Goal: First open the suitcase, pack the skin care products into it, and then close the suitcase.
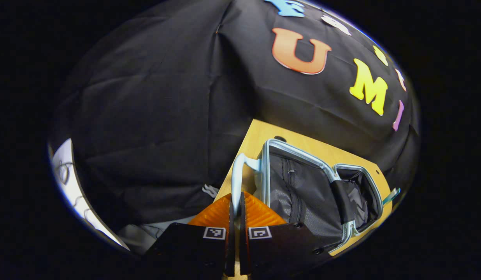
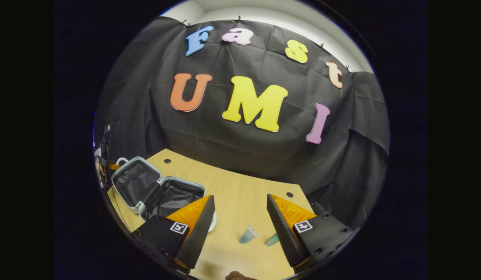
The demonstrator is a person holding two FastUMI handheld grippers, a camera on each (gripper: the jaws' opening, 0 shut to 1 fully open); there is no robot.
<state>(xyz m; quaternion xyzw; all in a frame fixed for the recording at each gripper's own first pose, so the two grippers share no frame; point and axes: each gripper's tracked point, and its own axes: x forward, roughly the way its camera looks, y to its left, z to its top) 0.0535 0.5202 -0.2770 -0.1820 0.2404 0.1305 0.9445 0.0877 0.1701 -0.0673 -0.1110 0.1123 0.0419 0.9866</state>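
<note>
Two suitcase [image 2: 155,190] halves open, black lining [image 1: 302,190] visible.

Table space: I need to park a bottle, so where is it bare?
Bare wood runs from the open suitcase to the table edge by the cloth wall. Crowded near the right gripper, where two tubes lie.

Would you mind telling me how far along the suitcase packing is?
The suitcase already lies open on the table. The left gripper is shut on its handle. The open right gripper faces two skin care tubes on the table; packing and closing remain.
</note>
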